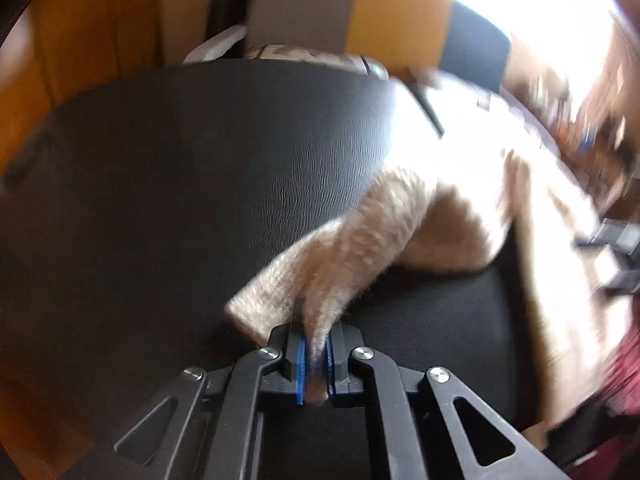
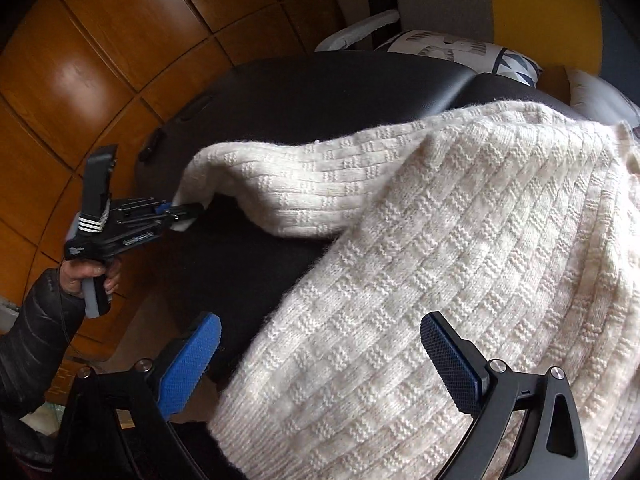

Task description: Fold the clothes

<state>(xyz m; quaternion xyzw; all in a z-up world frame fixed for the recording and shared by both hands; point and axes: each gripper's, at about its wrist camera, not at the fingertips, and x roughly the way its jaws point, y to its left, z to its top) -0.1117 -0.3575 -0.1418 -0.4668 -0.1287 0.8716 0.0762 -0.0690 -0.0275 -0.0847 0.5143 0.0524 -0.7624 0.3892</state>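
1. The sweater [image 2: 460, 272] is lying spread on the black bench [image 2: 328, 92].
2. Its sleeve [image 1: 340, 264] is being pinched in the left gripper [image 1: 316, 364], jaws closed.
3. The right gripper [image 2: 320, 360] is being held above the hem, jaws wide apart, holding nothing.
4. The sleeve is best carried flat across the body.

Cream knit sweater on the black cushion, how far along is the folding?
Early on. Done: the sweater lies spread on the black cushion. In hand: the left gripper has its jaws shut on the sleeve end. Left: the right gripper hovers open over the hem, and no fold shows yet.
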